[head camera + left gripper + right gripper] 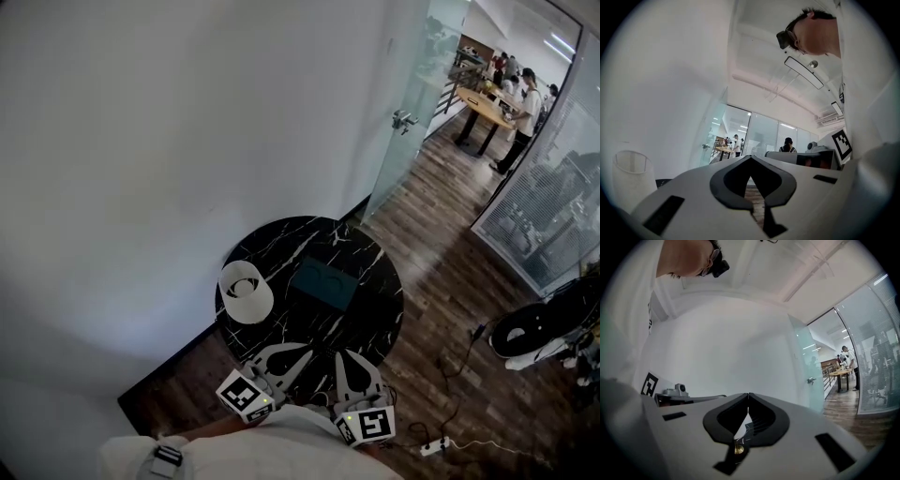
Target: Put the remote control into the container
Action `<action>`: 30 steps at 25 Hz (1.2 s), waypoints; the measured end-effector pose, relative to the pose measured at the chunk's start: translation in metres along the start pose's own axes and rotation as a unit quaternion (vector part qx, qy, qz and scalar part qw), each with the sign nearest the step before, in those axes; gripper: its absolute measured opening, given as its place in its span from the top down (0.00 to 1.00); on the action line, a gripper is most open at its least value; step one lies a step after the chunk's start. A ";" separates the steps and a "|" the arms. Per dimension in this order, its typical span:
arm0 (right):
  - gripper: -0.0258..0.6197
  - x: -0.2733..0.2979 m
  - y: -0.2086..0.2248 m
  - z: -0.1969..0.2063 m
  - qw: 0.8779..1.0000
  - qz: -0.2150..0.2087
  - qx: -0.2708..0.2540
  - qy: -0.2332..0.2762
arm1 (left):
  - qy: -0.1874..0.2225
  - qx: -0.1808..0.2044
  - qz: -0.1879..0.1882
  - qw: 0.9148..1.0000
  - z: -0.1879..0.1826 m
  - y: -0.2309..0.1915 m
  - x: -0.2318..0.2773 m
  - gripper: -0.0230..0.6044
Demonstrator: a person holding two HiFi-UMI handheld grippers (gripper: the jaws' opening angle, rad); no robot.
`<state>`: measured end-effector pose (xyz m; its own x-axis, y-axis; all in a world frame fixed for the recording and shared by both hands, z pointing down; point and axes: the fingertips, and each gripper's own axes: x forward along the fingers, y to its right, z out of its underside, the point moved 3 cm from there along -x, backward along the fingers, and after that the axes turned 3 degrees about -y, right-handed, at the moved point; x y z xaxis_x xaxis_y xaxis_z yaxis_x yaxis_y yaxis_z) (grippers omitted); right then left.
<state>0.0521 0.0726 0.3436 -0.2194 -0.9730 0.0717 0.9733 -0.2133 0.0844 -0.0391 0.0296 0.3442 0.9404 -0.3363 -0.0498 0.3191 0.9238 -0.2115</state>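
Observation:
A white cup-shaped container [246, 292] stands at the left edge of a round black marble table [375, 323]; it also shows in the left gripper view, as the white container [629, 180] at the far left. A dark flat rectangular object [323, 284], too small to tell whether it is the remote control, lies at the table's middle. My left gripper [302, 350] and right gripper [342, 357] hover side by side over the table's near edge, apart from both things. The left gripper [750, 158] and the right gripper [748, 395] each have their jaws shut tip to tip, with nothing between them.
A white wall runs behind the table. A glass door [412, 103] stands at the back right, with people at a wooden table [492, 108] beyond it. On the wood floor lie a power strip with cables [436, 446] and a dark round-based device [534, 328].

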 end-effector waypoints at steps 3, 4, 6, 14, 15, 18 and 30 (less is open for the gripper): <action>0.95 -0.004 0.010 -0.011 1.000 -0.005 -0.017 0.003 | -0.001 0.002 0.001 1.000 -0.005 0.007 0.011 0.96; 0.95 -0.005 0.014 -0.014 1.000 -0.006 -0.023 0.004 | -0.001 0.005 0.000 1.000 -0.006 0.009 0.015 0.96; 0.95 -0.004 0.024 -0.013 1.000 -0.008 -0.025 0.006 | -0.003 0.011 -0.004 1.000 -0.005 0.007 0.022 0.96; 0.95 0.001 0.045 0.040 0.998 -0.013 0.034 -0.056 | -0.063 -0.033 -0.044 0.996 0.047 -0.012 0.025 0.96; 0.95 0.004 0.048 0.047 0.997 -0.015 0.038 -0.062 | -0.069 -0.037 -0.046 0.996 0.054 -0.015 0.027 0.96; 0.95 0.010 0.054 0.068 0.996 -0.023 0.032 -0.084 | -0.085 -0.050 -0.052 0.994 0.073 -0.021 0.031 0.96; 0.81 0.079 0.059 0.267 0.924 -0.156 -0.114 -0.329 | -0.240 -0.098 -0.035 0.965 0.228 -0.088 0.052 0.96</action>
<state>0.0748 0.0068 0.6192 -0.4122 -0.6120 0.6750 0.8279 -0.5609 -0.0030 0.0081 -0.0274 0.5826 0.8783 -0.2290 0.4198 0.3993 0.8343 -0.3802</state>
